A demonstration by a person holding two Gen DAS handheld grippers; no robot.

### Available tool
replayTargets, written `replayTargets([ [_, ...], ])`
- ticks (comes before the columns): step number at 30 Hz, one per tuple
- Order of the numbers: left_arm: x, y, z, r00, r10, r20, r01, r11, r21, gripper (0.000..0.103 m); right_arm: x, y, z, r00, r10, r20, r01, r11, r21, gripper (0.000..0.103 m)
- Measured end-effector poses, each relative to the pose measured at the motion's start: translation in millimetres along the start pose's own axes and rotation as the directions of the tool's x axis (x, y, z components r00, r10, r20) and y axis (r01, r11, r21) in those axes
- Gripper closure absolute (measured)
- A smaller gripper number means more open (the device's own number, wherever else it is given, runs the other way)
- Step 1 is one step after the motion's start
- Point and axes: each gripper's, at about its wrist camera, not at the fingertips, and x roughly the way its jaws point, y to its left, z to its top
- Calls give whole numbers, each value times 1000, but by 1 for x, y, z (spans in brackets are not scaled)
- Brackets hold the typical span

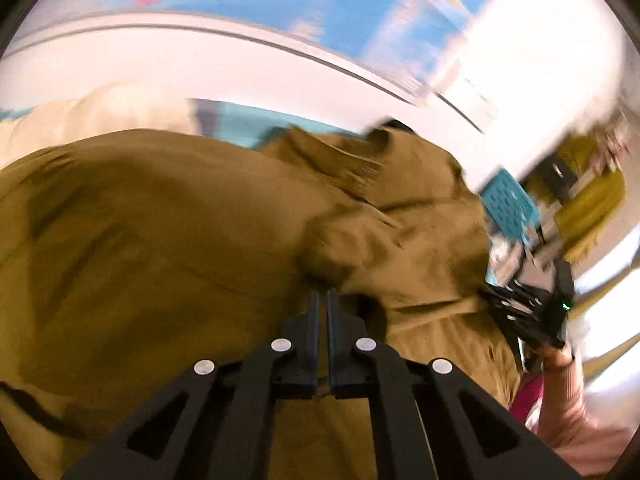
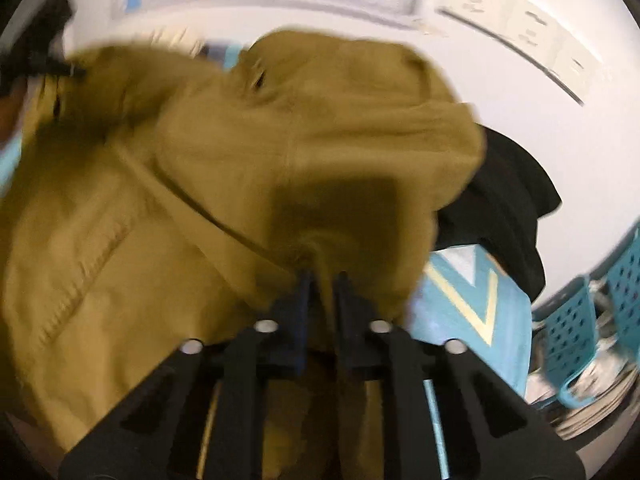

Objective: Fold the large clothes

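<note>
A large mustard-brown garment (image 1: 168, 232) lies spread and rumpled over the surface and fills most of both views. My left gripper (image 1: 323, 298) has its jaws pressed together, the tips buried in a fold near the garment's middle. My right gripper (image 2: 323, 276) is shut on a puckered bunch of the same garment (image 2: 304, 132), with cloth showing between its fingers. In the left wrist view the right gripper (image 1: 524, 308) sits at the garment's right edge, held by a hand in a pink sleeve (image 1: 572, 412). Both views are blurred.
A black garment (image 2: 508, 216) and a teal cloth with pale yellow stripes (image 2: 472, 304) lie right of the mustard one. Teal perforated baskets (image 2: 576, 324) stand at the far right. A white wall with sockets (image 2: 528, 28) and a colourful poster (image 1: 360, 4) lies behind. Cream fabric (image 1: 100, 112) is at the back left.
</note>
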Motion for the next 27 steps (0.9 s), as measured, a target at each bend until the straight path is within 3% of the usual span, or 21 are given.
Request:
replayTargets([
  [2, 5, 9, 0, 994, 108, -23, -109, 993, -33, 91, -3, -16, -2, 1000, 22, 5, -23, 997, 75, 94],
  [4, 15, 17, -5, 986, 156, -66, -159, 986, -48, 68, -1, -22, -8, 996, 88, -18, -85, 988, 131, 80],
  [6, 15, 12, -9, 989, 135, -55, -137, 990, -27, 52, -5, -20, -10, 995, 94, -26, -90, 990, 112, 63],
  [8, 5, -3, -15, 997, 70, -12, -69, 997, 43, 23, -18, -24, -7, 993, 116, 30, -119, 984, 134, 59],
  [10, -7, -19, -19, 999, 19, 40, -24, 991, 131, 20, -28, -29, 3, 983, 158, 93, -172, 970, 173, 57],
  [14, -4, -49, -31, 999, -8, 43, -4, 963, 269, 8, -18, -21, 32, 982, 128, 138, -147, 980, 134, 50],
  [16, 14, -57, -35, 999, 52, -2, -48, 950, 308, 8, -2, -18, 45, 979, 149, 136, -167, 977, 130, 51],
  [18, 36, -59, -33, 993, 114, -41, -96, 945, 312, 21, 22, -15, 59, 985, 128, 118, -142, 983, 118, 51],
  [20, 55, -48, -29, 979, 183, -92, -149, 945, 292, 59, 50, -20, 68, 986, 142, 85, -153, 978, 143, 51],
  [21, 63, -38, -24, 972, 211, -108, -178, 950, 256, 65, 63, -25, 70, 988, 136, 69, -146, 974, 171, 54],
  [23, 66, -17, -12, 965, 243, -98, -223, 957, 183, 90, 79, -34, 72, 993, 108, 40, -114, 970, 215, 59],
  [24, 65, -4, -5, 969, 224, -108, -212, 971, 112, 91, 86, -38, 72, 995, 100, 27, -103, 965, 241, 64],
  [27, 59, 24, 2, 984, 97, -150, -106, 993, -53, 88, 87, -36, 72, 995, 98, 18, -99, 959, 264, 63],
])
